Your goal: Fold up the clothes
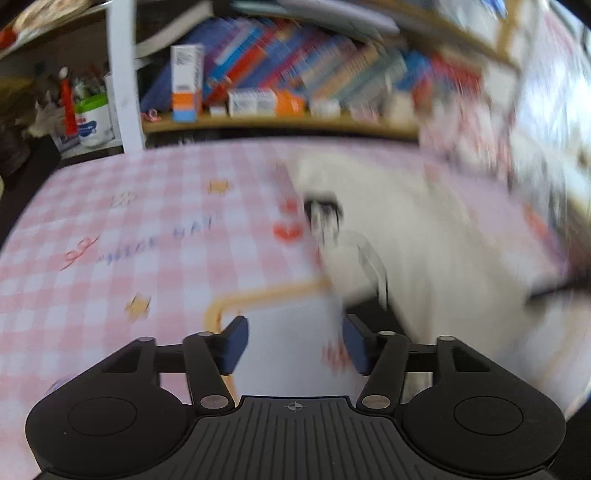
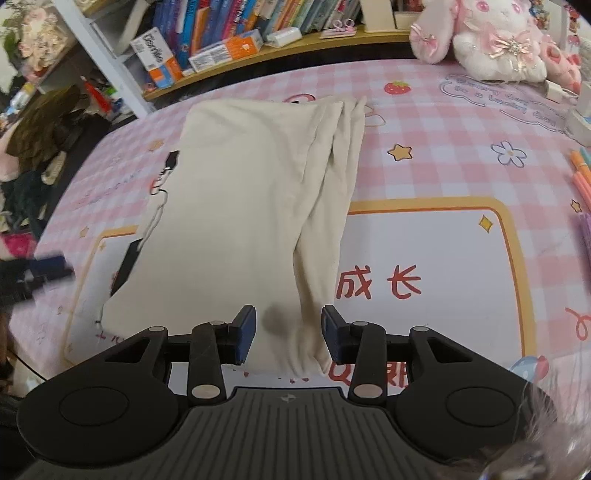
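A cream garment [image 2: 240, 203] with a black print along its left edge lies folded lengthwise on the pink checked tablecloth [image 2: 424, 122]. Its folded-over layers bunch along the right side. My right gripper [image 2: 288, 334] hovers over the garment's near end, open; the cloth lies below the gap and the pads do not press on it. The left wrist view is motion-blurred. There, my left gripper [image 1: 295, 347] stands open with nothing between its fingers, over the tablecloth [image 1: 110, 221] just left of the garment [image 1: 388, 221]. The left gripper [image 2: 48, 267] also appears as a blue blur at the table's left edge.
A bookshelf [image 2: 258, 22] with books and small boxes runs along the far side. Plush toys [image 2: 491, 40] sit at the back right. Coloured pens [image 2: 581, 181] lie at the right edge. A white post [image 1: 123, 74] and jars stand beyond the table's left corner.
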Tool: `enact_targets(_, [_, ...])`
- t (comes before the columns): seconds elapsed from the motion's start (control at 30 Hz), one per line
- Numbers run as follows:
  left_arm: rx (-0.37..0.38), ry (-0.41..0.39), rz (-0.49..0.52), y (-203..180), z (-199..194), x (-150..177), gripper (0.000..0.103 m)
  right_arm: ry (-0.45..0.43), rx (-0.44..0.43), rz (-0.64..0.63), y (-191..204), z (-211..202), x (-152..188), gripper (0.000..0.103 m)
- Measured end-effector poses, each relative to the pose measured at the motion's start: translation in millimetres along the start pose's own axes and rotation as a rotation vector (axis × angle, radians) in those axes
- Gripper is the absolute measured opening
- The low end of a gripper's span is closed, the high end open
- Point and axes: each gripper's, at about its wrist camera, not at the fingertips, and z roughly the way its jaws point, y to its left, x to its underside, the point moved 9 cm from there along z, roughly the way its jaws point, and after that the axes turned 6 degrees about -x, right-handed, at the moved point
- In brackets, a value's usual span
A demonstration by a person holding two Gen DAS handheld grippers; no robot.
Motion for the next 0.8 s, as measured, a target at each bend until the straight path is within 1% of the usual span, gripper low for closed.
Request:
enact_targets(0.03, [0.022, -0.013, -0.030, 1, 9, -10, 0.066, 0.006, 0.033, 0.006, -2, 3, 2, 0.035])
enact_targets(0.07, [0.047, -0.020, -0.054, 2, 18, -19, 0.066, 0.008, 0.047, 0.018, -3, 5, 3, 0.032])
enact_targets(0.13, [0.081, -0.009, -0.082, 2, 43, -34, 0.071, 0.010, 0.069, 0.045, -6, 8, 6, 0.027])
enact_targets(0.27, [0.118, 0.041, -0.084, 2, 92, -51, 0.071, 0.001, 0.097, 0.081, -7, 13, 12, 0.025])
enact_targets(0.33, [0.136, 0.072, -0.107, 4, 118, -60, 0.072, -0.005, 0.108, 0.098, -7, 14, 14, 0.025])
enact_targets(0.4, [0.155, 0.082, -0.134, 5, 136, -69, 0.071, -0.008, 0.112, 0.119, -8, 15, 14, 0.025])
enact_targets(0.5, [0.190, 0.076, -0.186, 9, 159, -85, 0.071, -0.013, 0.110, 0.151, -10, 15, 15, 0.026])
enact_targets(0.63, [0.263, 0.076, -0.279, 13, 183, -103, 0.071, -0.020, 0.114, 0.181, -11, 15, 16, 0.027])
enact_targets(0.7, [0.289, 0.078, -0.298, 12, 191, -110, 0.070, -0.022, 0.116, 0.192, -12, 14, 17, 0.027])
enact_targets(0.73, [0.301, 0.081, -0.306, 11, 195, -114, 0.067, -0.023, 0.117, 0.194, -12, 14, 17, 0.027])
enact_targets(0.8, [0.325, 0.085, -0.321, 10, 202, -121, 0.067, -0.019, 0.120, 0.196, -12, 14, 17, 0.027])
